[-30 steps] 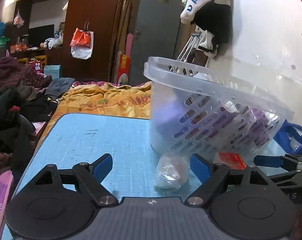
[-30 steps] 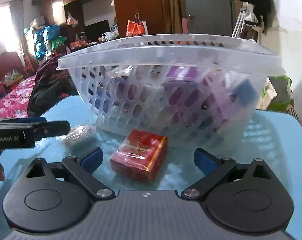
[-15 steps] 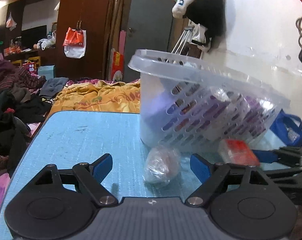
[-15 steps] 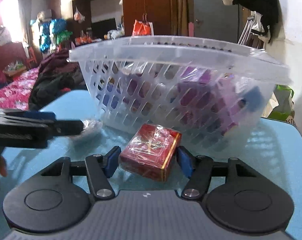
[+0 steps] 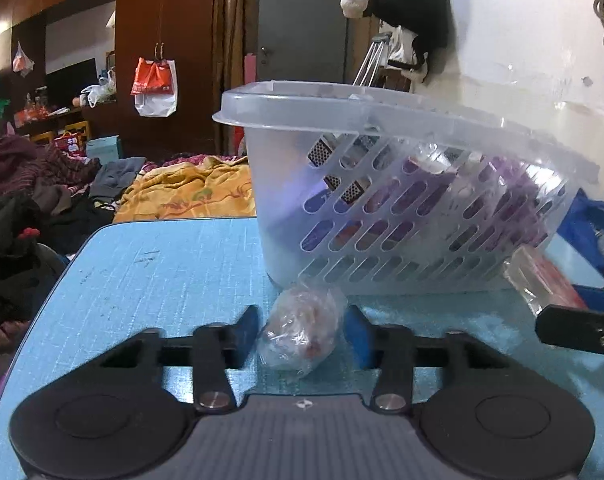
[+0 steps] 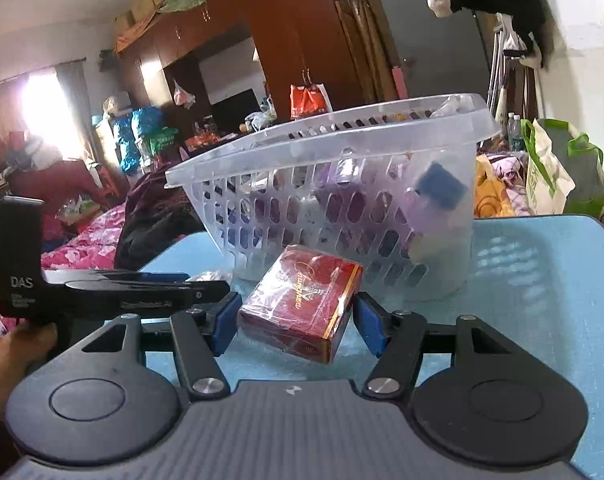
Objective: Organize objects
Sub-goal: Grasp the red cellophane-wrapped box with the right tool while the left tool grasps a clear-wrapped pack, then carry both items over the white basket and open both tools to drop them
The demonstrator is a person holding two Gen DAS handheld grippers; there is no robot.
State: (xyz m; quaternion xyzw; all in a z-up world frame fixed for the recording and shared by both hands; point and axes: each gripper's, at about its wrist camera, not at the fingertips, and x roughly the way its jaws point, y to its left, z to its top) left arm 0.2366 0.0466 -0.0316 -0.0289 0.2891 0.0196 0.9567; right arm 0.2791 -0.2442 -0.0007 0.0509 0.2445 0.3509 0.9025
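On a blue table (image 5: pixel 150 280), the left gripper (image 5: pixel 302 332), its jaws just drawn in, clamps a small clear-wrapped bundle (image 5: pixel 302 332) beside a clear perforated basket (image 5: pixel 401 208). The right gripper (image 6: pixel 294 320) grips a cellophane-wrapped red box (image 6: pixel 302 304), tilted against the basket's base.

Your tabletop (image 5: pixel 150 280) carries a basket (image 5: pixel 401 216) holding assorted items. Before the basket: a wrapped bundle (image 5: pixel 302 332), between your left tool's (image 5: pixel 302 334) pads; to its right, a box (image 6: pixel 302 308), between your right tool's (image 6: pixel 294 322) pads. Behind the tabletop: a bed (image 5: pixel 190 192).
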